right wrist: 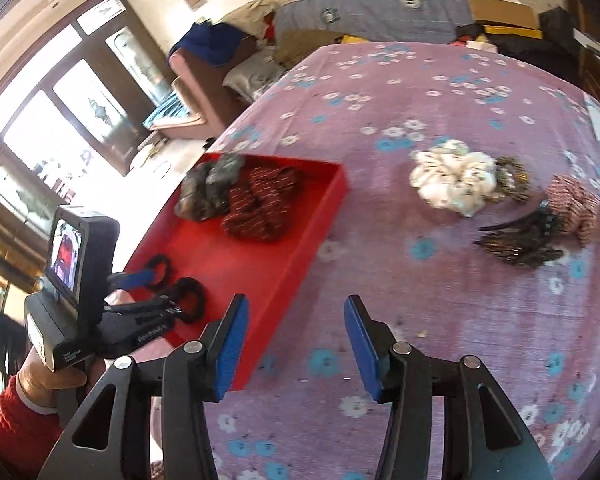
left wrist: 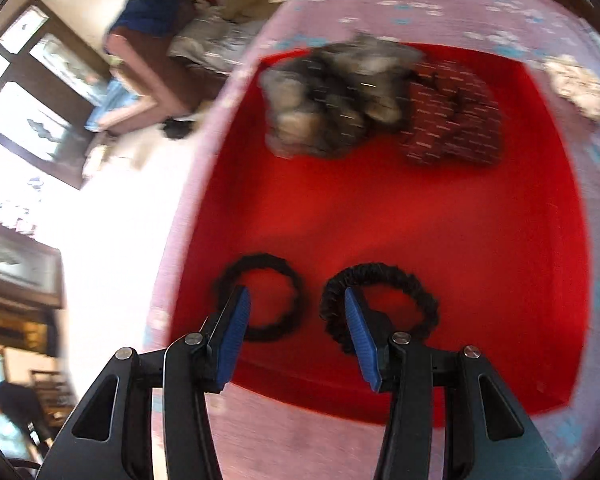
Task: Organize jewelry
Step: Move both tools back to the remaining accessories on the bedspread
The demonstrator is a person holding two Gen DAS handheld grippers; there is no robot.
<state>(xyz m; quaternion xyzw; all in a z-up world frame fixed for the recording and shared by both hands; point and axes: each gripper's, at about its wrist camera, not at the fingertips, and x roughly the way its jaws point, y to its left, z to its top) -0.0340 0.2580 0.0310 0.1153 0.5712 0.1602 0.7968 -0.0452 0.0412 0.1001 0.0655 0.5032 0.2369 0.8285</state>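
From the left wrist, my left gripper (left wrist: 296, 336) hangs with jaws apart, empty, over two black hair ties (left wrist: 380, 308) at lower centre of the red tray (left wrist: 420, 216); lower squarely before pinching.

From the right wrist, my right gripper (right wrist: 296, 344) is apart and empty; the white scrunchie (right wrist: 452, 182) lies upper right. No writing is readable.

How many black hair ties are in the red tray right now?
2. Both lie side by side at the tray's near end: one by the left gripper's left finger, the other by its right finger.
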